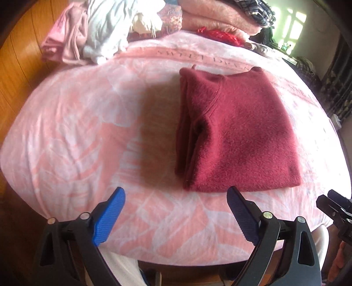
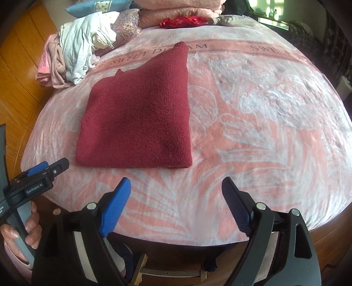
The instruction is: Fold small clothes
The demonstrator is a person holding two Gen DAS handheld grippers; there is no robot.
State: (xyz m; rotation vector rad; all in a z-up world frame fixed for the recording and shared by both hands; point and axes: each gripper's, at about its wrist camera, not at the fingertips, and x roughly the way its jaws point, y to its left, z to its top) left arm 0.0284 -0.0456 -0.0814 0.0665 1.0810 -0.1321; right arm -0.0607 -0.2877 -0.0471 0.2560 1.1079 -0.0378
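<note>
A dark red knitted sweater [image 1: 237, 132] lies folded into a rough square on the pink patterned blanket [image 1: 77, 136]; it also shows in the right wrist view [image 2: 138, 118]. My left gripper [image 1: 176, 211] is open and empty, held just short of the sweater's near edge. My right gripper [image 2: 176, 202] is open and empty, near the blanket's front edge, to the right of the sweater's near corner. The left gripper [image 2: 47, 168] shows at the left of the right wrist view, held by a hand.
A pile of pink, white and pale blue clothes [image 1: 88, 33] sits at the far left corner, also in the right wrist view [image 2: 72, 52]. Folded pink blankets [image 1: 217, 15] and a red item [image 2: 182, 21] lie at the back. Wooden floor [image 1: 15, 66] is on the left.
</note>
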